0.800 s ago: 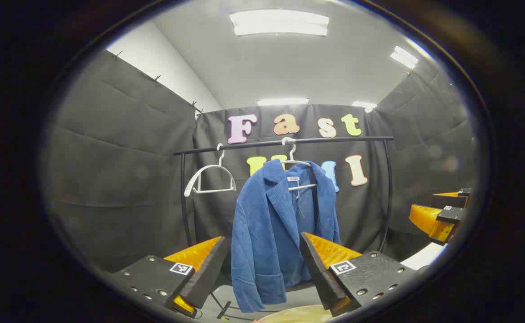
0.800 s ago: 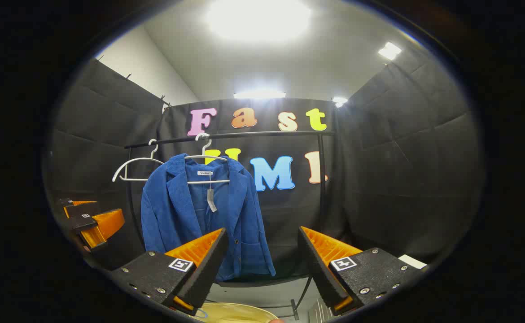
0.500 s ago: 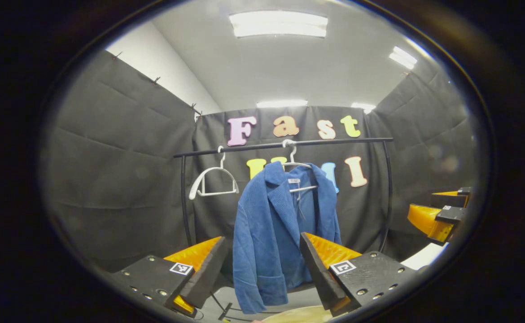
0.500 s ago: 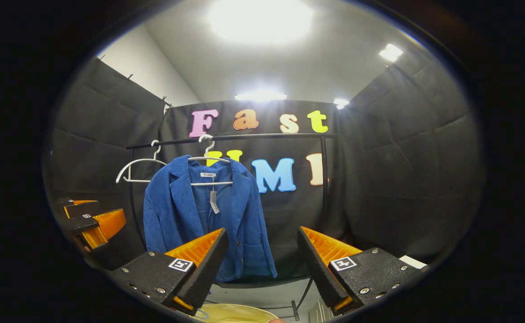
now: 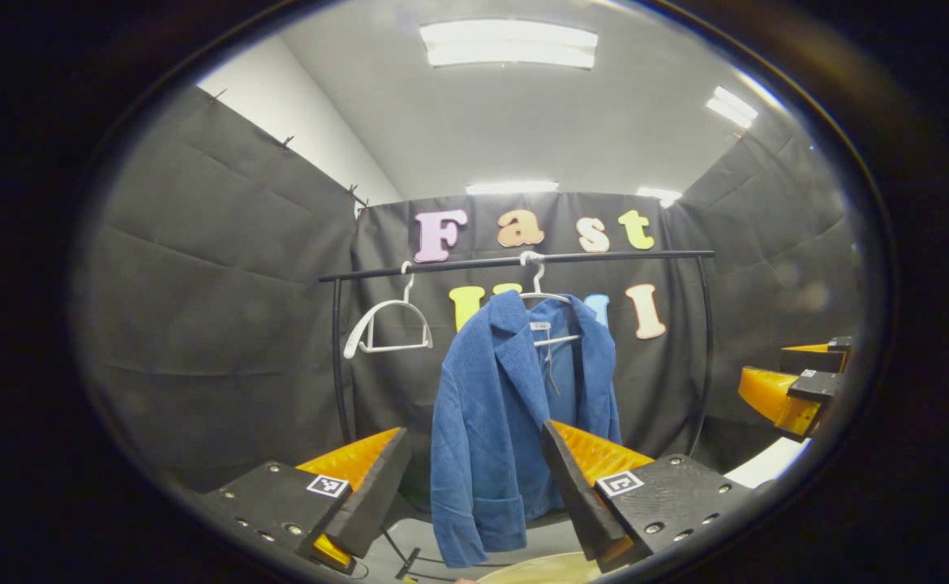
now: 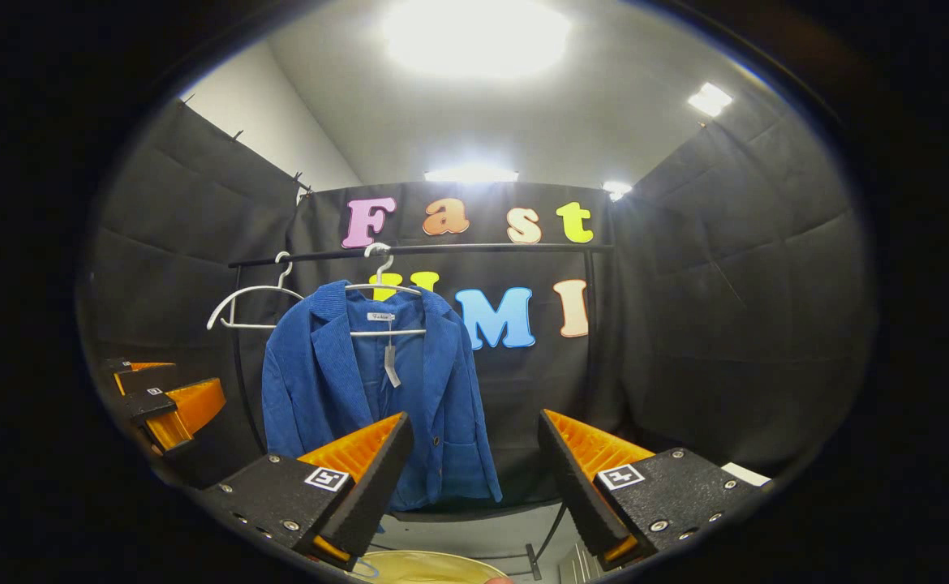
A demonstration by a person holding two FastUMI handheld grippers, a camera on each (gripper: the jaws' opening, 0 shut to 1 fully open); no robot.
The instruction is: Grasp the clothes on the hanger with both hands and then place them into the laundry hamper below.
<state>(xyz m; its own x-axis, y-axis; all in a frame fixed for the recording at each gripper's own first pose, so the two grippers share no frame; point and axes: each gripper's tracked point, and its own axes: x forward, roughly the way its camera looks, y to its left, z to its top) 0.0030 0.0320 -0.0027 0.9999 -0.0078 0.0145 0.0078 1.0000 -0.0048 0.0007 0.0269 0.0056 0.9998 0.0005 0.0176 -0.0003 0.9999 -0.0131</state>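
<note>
Since the earlier frames the blue jacket (image 5: pixel 515 414) has shifted a little to the right and lower in the left gripper view, and it sits slightly lower in the right gripper view as well; otherwise the scene reads much the same. The jacket hangs on a white hanger (image 5: pixel 551 320) hooked over a black rail (image 5: pixel 515 261), its front open and a small tag dangling at the collar in the right gripper view. A second, bare white hanger (image 5: pixel 385 324) hangs on the same rail to the jacket's left, apart from it. The left gripper (image 5: pixel 474 487) has its two orange-and-black fingers spread wide with nothing between them, and the jacket's lower hem and one sleeve show through the gap, farther off. The right gripper (image 6: pixel 474 487) is likewise spread wide and holds nothing; the jacket (image 6: pixel 377 389) lies up and to the left of its fingers, well apart. Each view also catches the other gripper at its edge: the right one at the right edge of the left gripper view, the left one at the left edge of the right gripper view. A pale yellow rim of the laundry hamper (image 6: pixel 426 564) shows at the bottom, below the jacket and the rail.
</note>
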